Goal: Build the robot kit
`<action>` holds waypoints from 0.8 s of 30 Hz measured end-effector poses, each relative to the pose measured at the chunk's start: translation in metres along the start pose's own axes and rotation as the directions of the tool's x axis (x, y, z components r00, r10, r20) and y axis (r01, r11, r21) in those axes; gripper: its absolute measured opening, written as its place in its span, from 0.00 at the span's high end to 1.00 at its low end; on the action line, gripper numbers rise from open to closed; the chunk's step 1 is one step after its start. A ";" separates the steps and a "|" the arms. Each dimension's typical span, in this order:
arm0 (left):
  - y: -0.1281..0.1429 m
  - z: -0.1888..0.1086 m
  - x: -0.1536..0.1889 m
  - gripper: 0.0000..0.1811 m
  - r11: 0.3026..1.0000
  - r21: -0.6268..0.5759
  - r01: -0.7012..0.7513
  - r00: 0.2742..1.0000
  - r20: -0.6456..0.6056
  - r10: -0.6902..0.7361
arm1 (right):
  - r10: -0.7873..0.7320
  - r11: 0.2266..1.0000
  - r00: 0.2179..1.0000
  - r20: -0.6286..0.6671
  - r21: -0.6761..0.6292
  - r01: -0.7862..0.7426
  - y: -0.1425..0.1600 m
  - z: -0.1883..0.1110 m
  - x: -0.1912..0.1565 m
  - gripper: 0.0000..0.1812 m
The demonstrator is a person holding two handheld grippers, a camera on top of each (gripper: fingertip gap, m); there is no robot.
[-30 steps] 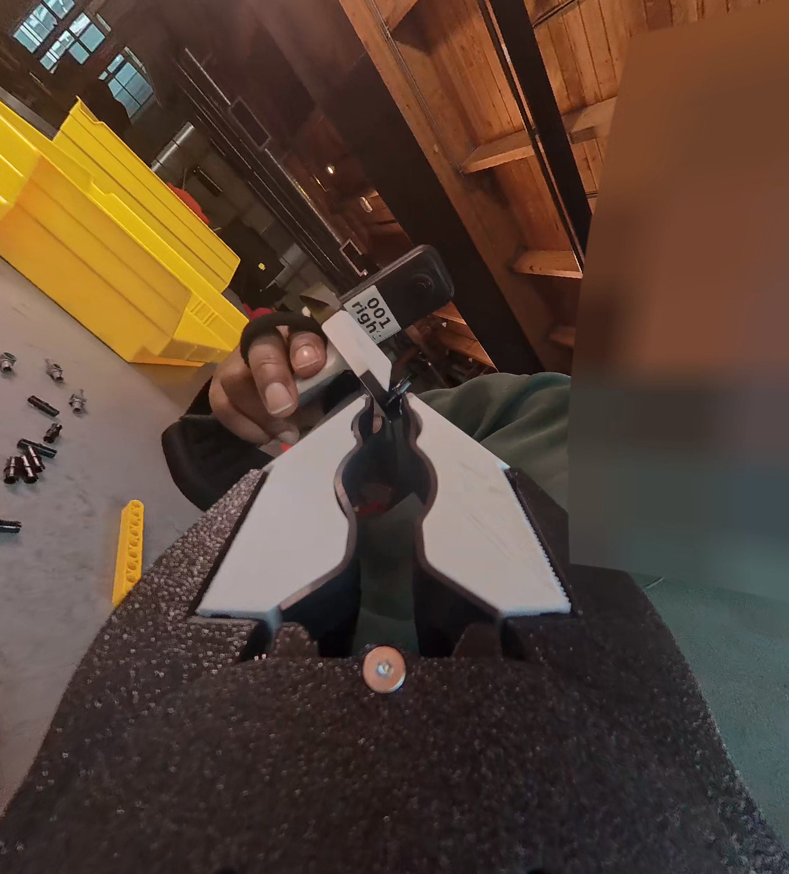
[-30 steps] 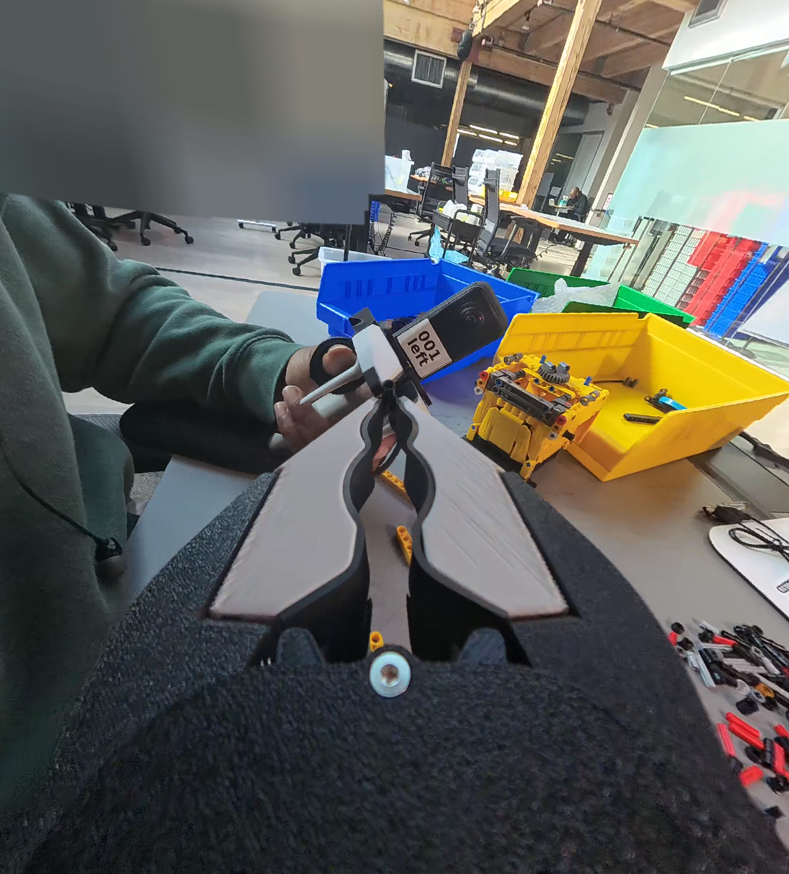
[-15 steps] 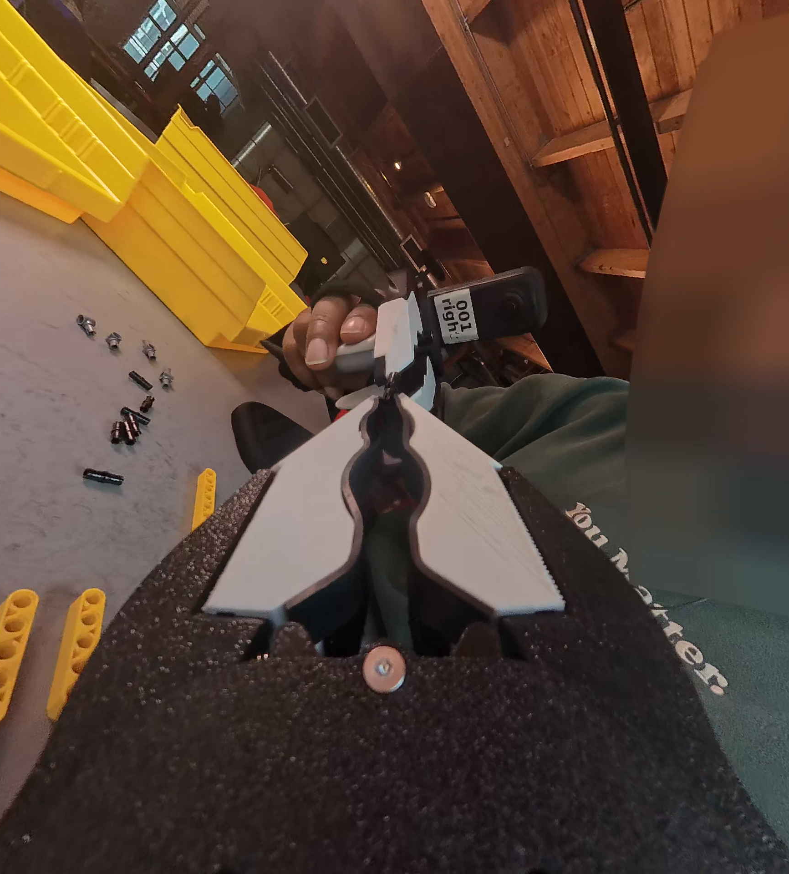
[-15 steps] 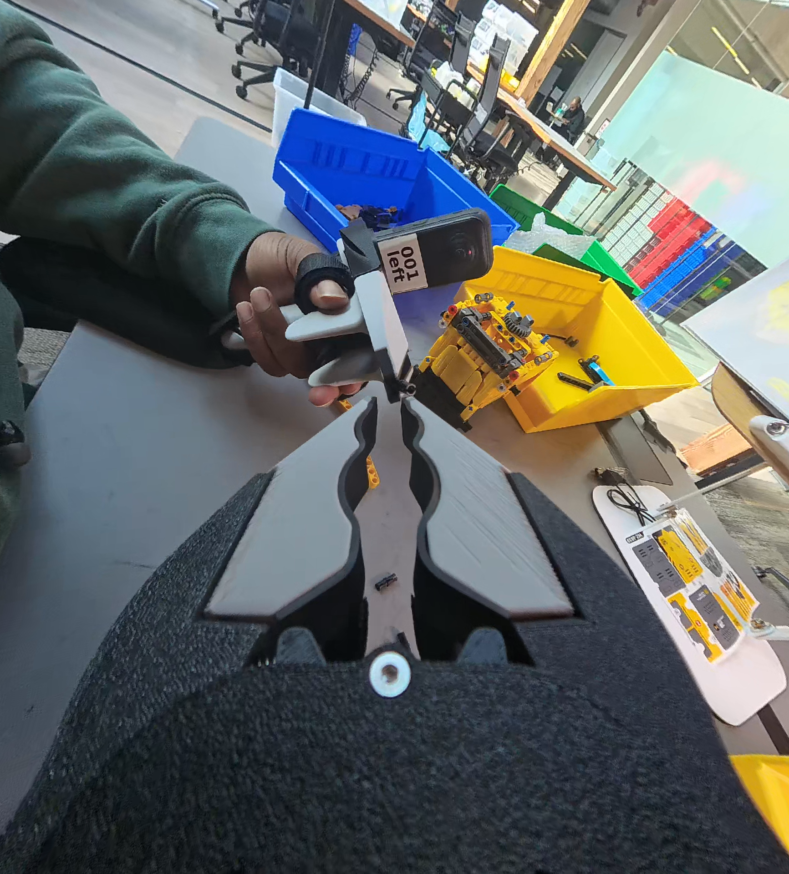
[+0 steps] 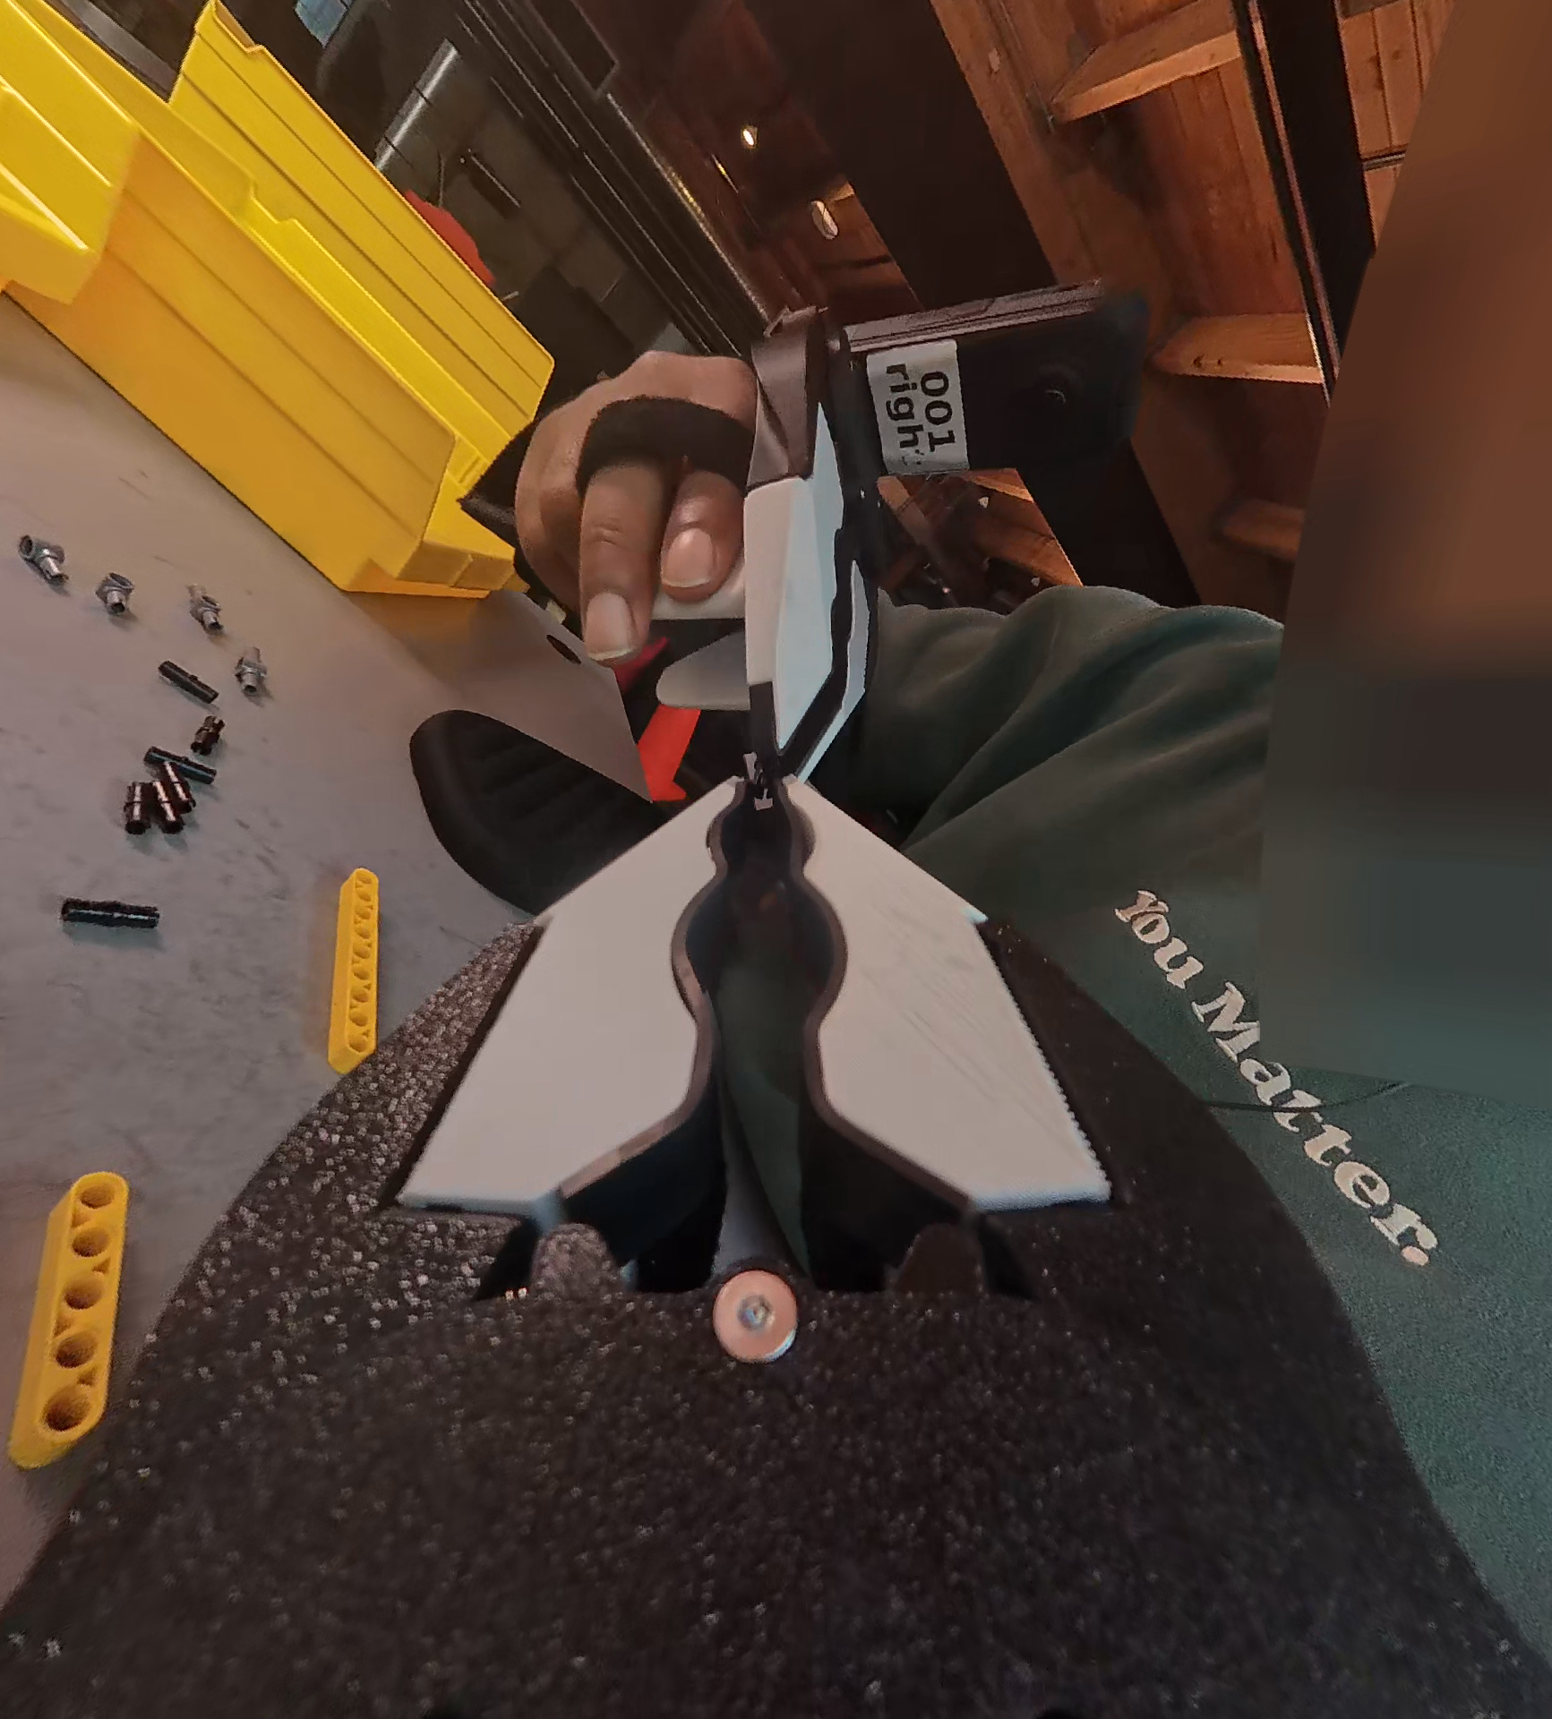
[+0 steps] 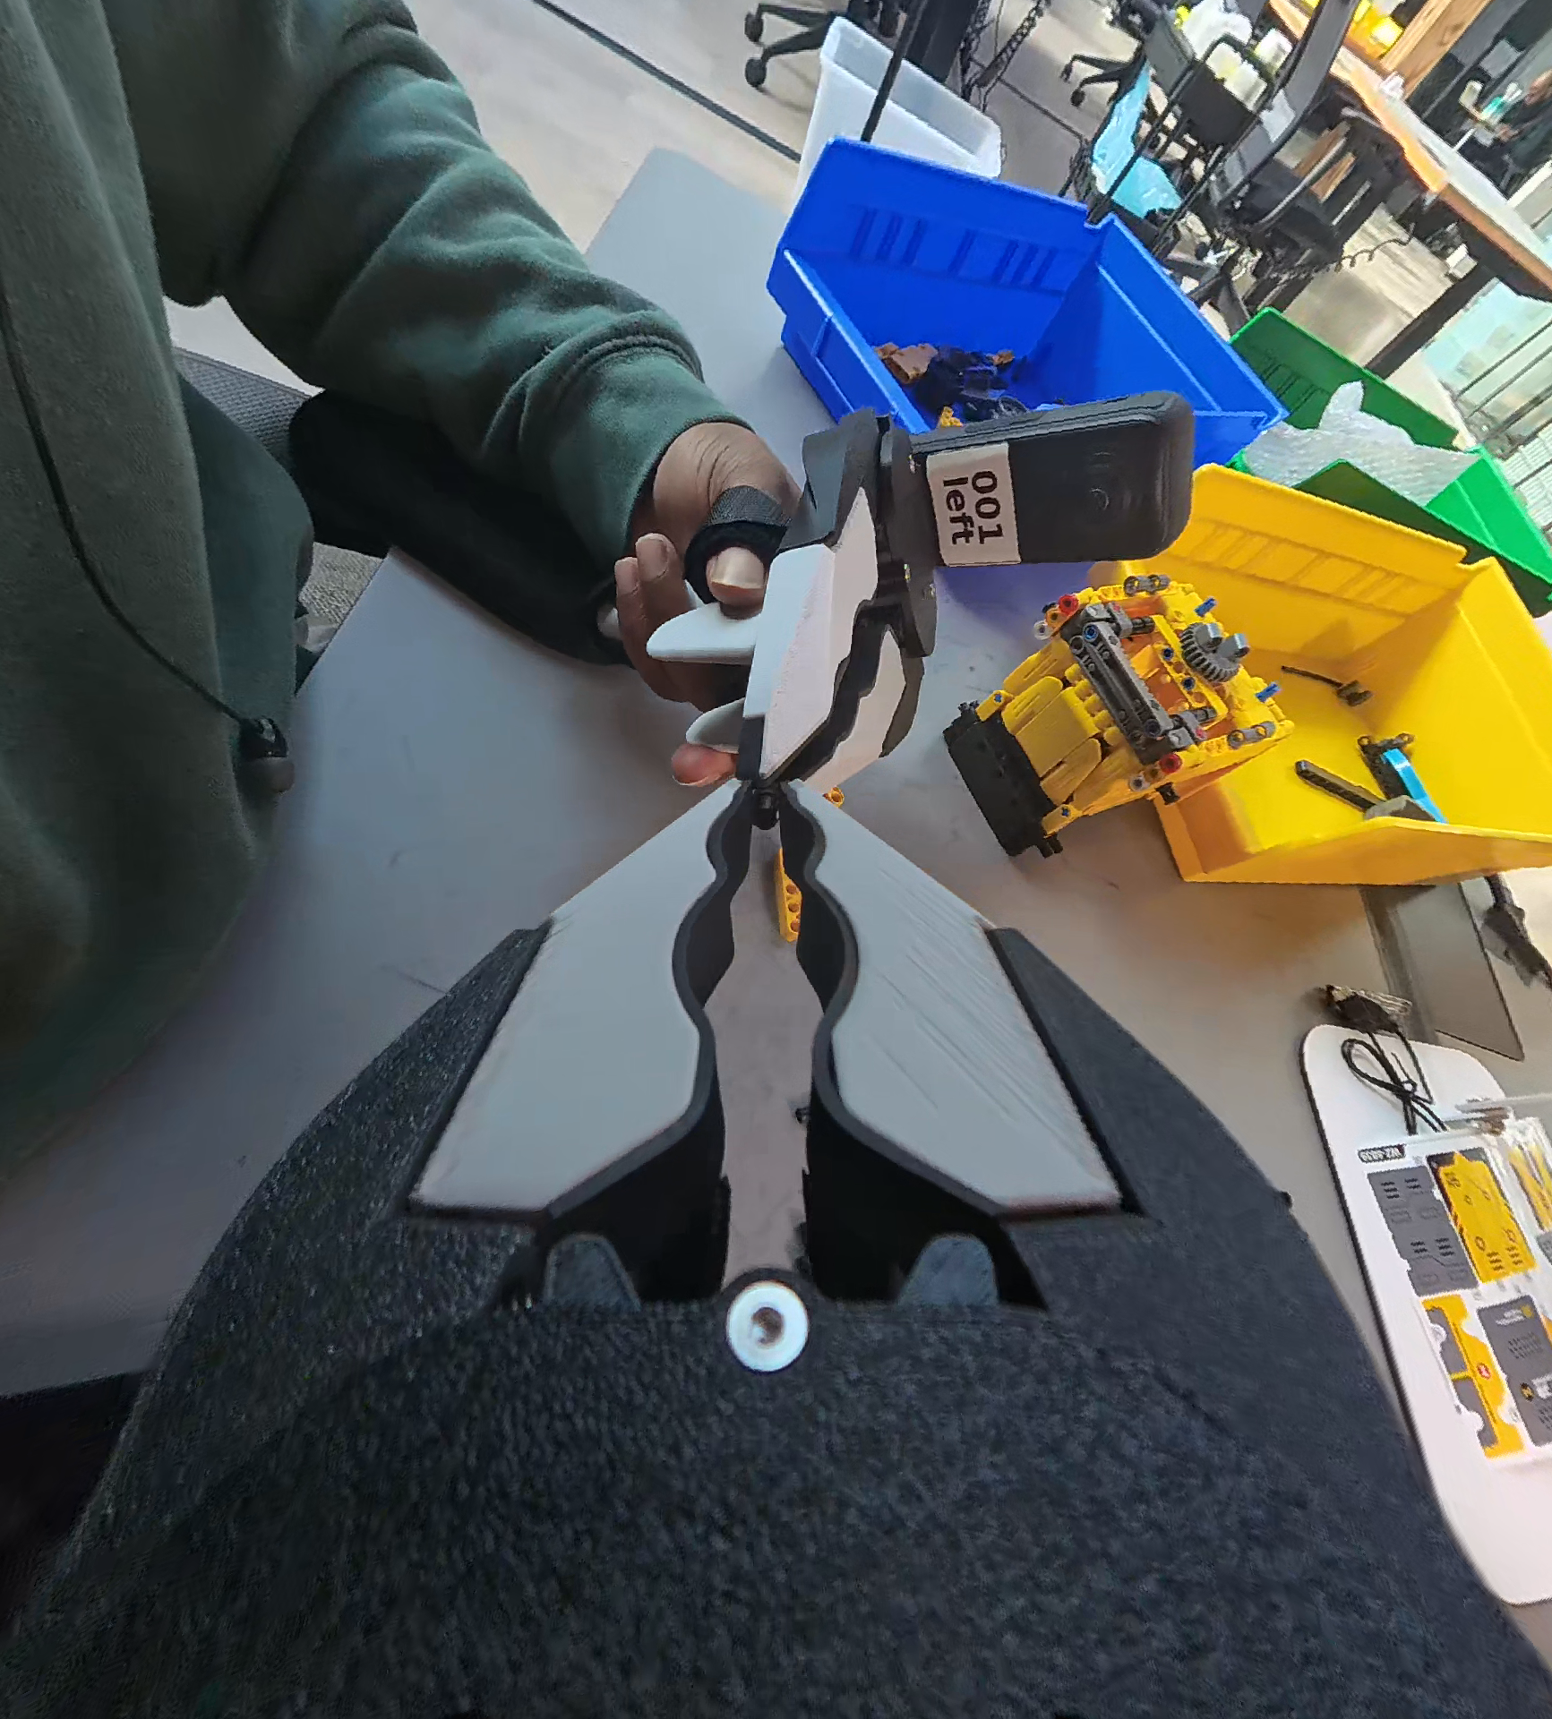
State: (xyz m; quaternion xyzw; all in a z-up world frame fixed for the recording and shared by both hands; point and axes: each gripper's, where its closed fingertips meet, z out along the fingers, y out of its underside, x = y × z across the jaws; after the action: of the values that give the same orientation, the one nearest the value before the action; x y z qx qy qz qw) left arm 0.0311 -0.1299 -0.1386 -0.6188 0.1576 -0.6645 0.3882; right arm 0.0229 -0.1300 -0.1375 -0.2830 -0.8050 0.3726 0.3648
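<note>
Left wrist view: the left gripper (image 5: 761, 802) is pinched tight on a tiny black pin (image 5: 759, 791), tip to tip with the right gripper (image 5: 776, 744), above the grey table (image 5: 0, 707). Yellow beams (image 5: 353, 967) and black pins (image 5: 160, 802) lie left.

Right wrist view: the right gripper (image 6: 761, 807) is nearly closed on the same pin (image 6: 764, 807), which the left gripper (image 6: 767, 777) meets from above. A yellow model (image 6: 1125, 716) stands right, against a yellow bin (image 6: 1442, 819).

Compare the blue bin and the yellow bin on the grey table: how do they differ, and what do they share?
The blue bin holds a small heap of dark and brown pieces; the yellow bin holds a few scattered black parts and a blue one. A yellow model stands at the yellow bin's front, none at the blue bin. Both are open-topped plastic bins.
</note>
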 end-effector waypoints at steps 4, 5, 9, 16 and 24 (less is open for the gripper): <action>0.001 0.000 0.001 0.99 1.000 -0.004 0.000 1.000 -0.004 0.000 | -0.031 0.999 0.999 0.025 -0.028 0.032 0.000 0.000 -0.001 0.97; 0.001 0.001 0.001 0.98 1.000 -0.005 0.000 1.000 -0.005 0.000 | -0.038 0.999 0.999 0.029 -0.034 0.039 0.001 0.000 -0.001 0.97; 0.001 0.000 0.001 0.98 1.000 -0.003 0.003 1.000 -0.005 -0.003 | -0.054 0.997 0.998 0.032 -0.044 0.056 0.001 0.000 -0.001 0.97; 0.000 0.001 0.002 0.98 1.000 -0.001 0.003 1.000 -0.010 -0.003 | -0.054 0.997 0.998 0.021 -0.049 0.055 0.003 -0.002 0.000 0.98; 0.000 0.001 -0.006 0.98 1.000 -0.001 -0.018 0.999 0.050 0.019 | -0.015 0.995 1.000 0.016 -0.097 0.017 0.009 -0.001 0.003 0.98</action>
State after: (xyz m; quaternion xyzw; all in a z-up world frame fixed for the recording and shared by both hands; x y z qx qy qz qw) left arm 0.0313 -0.1252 -0.1423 -0.6338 0.1539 -0.6452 0.3979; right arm 0.0234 -0.1221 -0.1435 -0.2913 -0.8272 0.3321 0.3474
